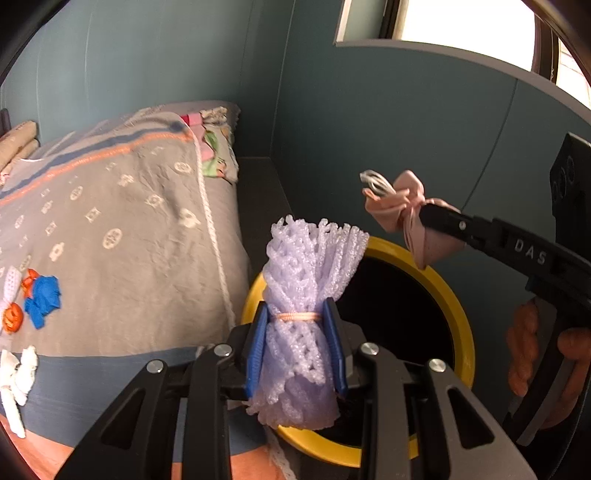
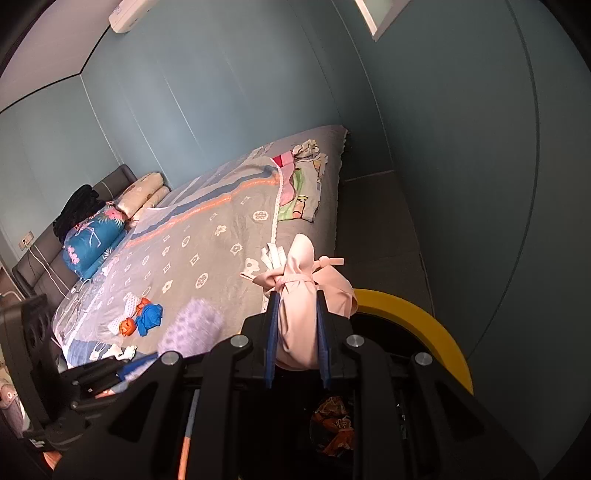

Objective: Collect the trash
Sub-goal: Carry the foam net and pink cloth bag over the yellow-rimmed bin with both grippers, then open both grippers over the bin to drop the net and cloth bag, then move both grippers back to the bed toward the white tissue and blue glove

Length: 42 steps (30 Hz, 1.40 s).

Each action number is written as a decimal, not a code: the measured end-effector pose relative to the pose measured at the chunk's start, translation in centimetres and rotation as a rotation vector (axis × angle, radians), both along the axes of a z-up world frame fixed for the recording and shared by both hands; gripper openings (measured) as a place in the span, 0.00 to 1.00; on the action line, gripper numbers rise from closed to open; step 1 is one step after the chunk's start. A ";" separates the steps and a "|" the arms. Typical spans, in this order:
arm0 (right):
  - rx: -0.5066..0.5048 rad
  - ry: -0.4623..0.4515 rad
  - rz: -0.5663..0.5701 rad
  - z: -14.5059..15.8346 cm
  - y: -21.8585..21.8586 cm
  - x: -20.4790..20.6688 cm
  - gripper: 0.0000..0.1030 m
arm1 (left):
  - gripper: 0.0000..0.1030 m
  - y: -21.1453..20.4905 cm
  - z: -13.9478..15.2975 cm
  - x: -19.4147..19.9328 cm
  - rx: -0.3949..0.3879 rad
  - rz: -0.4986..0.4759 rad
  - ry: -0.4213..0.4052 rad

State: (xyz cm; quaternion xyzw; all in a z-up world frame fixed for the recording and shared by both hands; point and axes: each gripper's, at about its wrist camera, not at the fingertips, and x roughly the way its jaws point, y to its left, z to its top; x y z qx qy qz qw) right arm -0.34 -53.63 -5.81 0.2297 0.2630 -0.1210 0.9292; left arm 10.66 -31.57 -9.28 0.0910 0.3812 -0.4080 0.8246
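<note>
Left gripper (image 1: 297,339): blue pads clamped on a lilac foam net (image 1: 306,314) tied with a pink band, held above the near rim of the yellow-rimmed bin (image 1: 456,306).
Right gripper (image 2: 296,338): jaws narrow, pinching a pink bow bundle (image 2: 299,306) over the bin's rim (image 2: 424,321).
Left view only: the right gripper (image 1: 424,214) from the side with its pink bow (image 1: 400,206) and white loops, fingers of a hand (image 1: 521,350) on its handle, a bright window at top.
Right view only: wrappers (image 2: 332,424) lying inside the bin, the left gripper (image 2: 122,365) blurred at lower left.
Bed (image 2: 207,236): just beside the bin; blue scrap (image 2: 149,318) and orange scraps (image 2: 127,325) near its near edge, white bits (image 2: 123,352) closer still.
Far end: pillows (image 2: 92,243), headboard, wall air conditioner (image 2: 133,14).
</note>
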 end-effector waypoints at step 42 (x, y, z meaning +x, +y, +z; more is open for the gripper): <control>-0.097 -0.136 0.168 5.7 7.7 4.6 0.64 | 0.87 13.8 4.7 3.6 -0.111 0.302 -0.135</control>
